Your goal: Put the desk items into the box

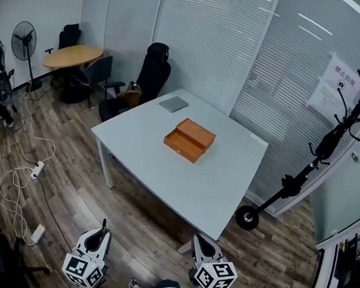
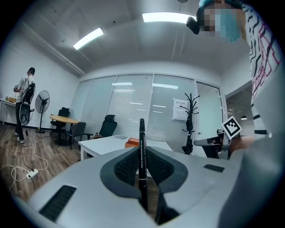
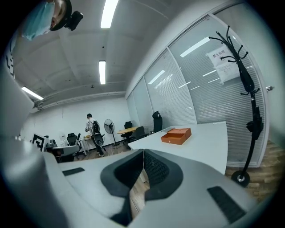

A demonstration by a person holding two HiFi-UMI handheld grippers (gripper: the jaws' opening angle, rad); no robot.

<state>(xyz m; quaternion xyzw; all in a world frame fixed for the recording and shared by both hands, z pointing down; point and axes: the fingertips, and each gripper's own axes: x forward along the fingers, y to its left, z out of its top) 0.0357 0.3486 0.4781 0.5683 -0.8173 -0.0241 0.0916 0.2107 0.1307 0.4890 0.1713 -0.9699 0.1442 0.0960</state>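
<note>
Well short of the table: pen in the tongs, box lying open.
Left gripper (image 1: pixel 100 234) is clamped on a black pen (image 2: pixel 142 147) standing upright, its lower end lost between the pads. Both grippers hang over the wood floor (image 1: pixel 68 186), off the near edge of the white table (image 1: pixel 165 170), hands cut off by the frame. Orange box (image 1: pixel 190 139) lies open mid-table; a flat grey thing (image 1: pixel 173 104) by the far edge is too small to identify. Right gripper (image 3: pixel 143 153) has its jaws pressed together on nothing. Black coat stand (image 1: pixel 332 139) leans before the blinds.
</note>
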